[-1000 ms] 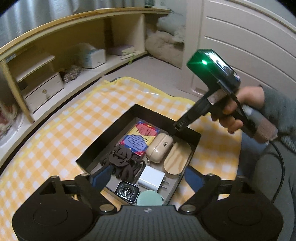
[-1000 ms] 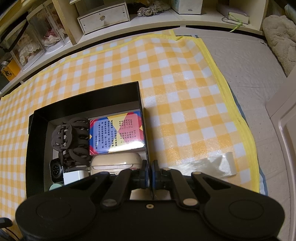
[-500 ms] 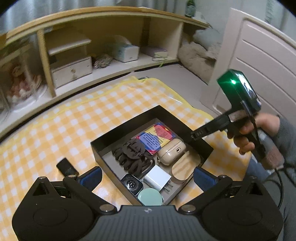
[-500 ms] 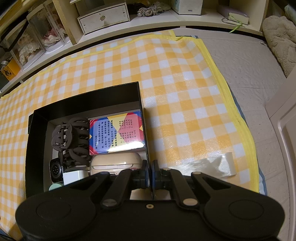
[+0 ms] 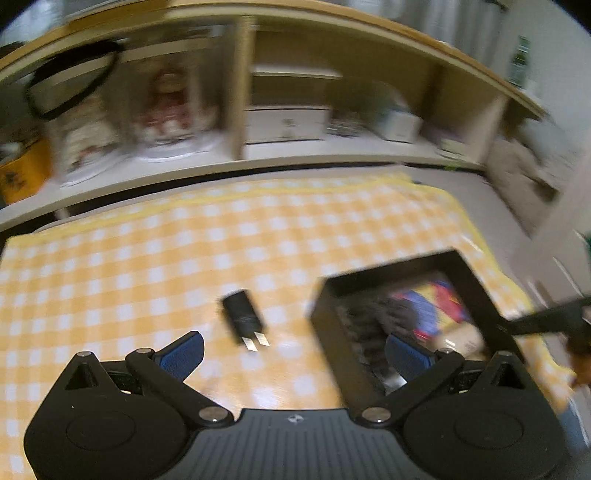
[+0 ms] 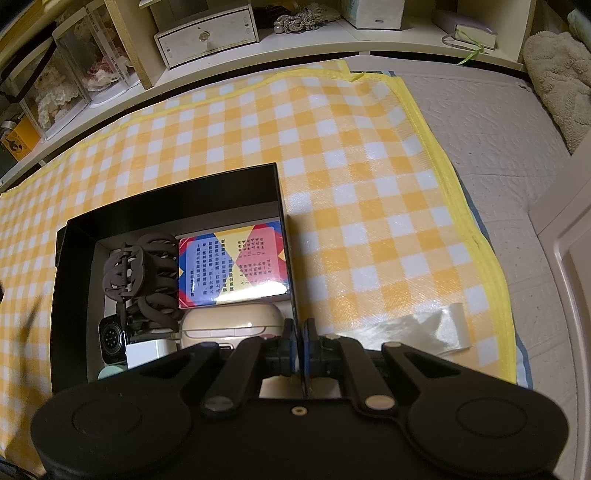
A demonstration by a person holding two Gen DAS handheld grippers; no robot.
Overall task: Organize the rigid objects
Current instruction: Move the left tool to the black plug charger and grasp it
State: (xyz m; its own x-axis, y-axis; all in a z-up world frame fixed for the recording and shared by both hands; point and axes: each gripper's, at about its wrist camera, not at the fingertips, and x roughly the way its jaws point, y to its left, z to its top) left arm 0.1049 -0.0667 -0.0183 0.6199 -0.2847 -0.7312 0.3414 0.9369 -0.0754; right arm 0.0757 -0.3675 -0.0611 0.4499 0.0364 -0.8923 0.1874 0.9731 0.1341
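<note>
A black open box [image 6: 177, 199] sits on the yellow checked mat [image 6: 351, 155]. It holds a colourful card pack [image 6: 232, 266], a dark hair claw [image 6: 144, 273], a beige earbud case [image 6: 229, 321], a smartwatch [image 6: 110, 338] and a white charger [image 6: 147, 352]. My right gripper [image 6: 300, 343] is shut on the box's right wall [image 6: 286, 236]. A black plug adapter [image 5: 242, 314] lies on the mat left of the box [image 5: 388, 271]. My left gripper [image 5: 293, 349] hangs wide open just short of the adapter, with nothing between its fingers. That view is blurred.
A low wooden shelf [image 6: 332, 33] runs along the mat's far edge with a small drawer unit [image 6: 207, 31], display cases and a book. A crumpled clear wrapper [image 6: 417, 326] lies right of the box. Beyond the mat's right edge is grey floor [image 6: 498, 129].
The left view has swung left, from over the box to the mat beside it. The black adapter has come into view ahead and the jaws have widened. The right gripper has stayed put.
</note>
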